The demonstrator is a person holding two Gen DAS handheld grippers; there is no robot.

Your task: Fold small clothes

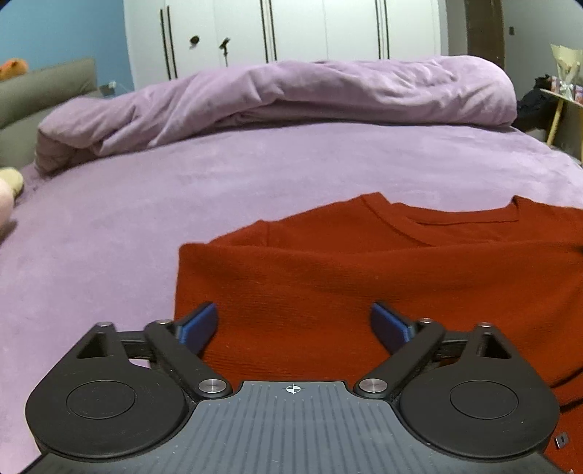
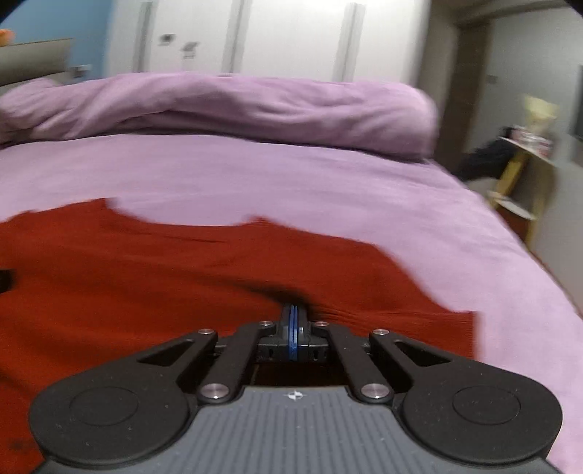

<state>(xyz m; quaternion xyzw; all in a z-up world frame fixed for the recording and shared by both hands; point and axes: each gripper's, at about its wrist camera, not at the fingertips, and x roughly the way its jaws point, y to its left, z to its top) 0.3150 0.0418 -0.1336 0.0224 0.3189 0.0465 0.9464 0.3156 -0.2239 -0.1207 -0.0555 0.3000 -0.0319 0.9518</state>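
**Pinching red knit on a lilac bed**

Lying flat on the lilac bedsheet, the red sweater is spread with its V-neck pointing away from the camera, toward the rumpled lilac duvet heaped along the far side of the bed; one side of the garment is already folded inward, giving a straight vertical edge at its left in the left wrist view.

The left gripper hovers over the near part of the sweater with its jaws spread wide; the blue fingertips stand well apart and nothing sits between them; whether they touch the cloth below cannot be told.

The right gripper has its jaws pressed together, blue pads meeting in a thin line; the tips are buried in a raised, shadowed pucker of the sweater, so it has the knit pinched near the garment's right portion; the ribbed hem corner lies just to its right on the sheet; this view is motion-blurred.

White wardrobe doors stand behind the bed; a wooden shelf with clutter is off to the right.
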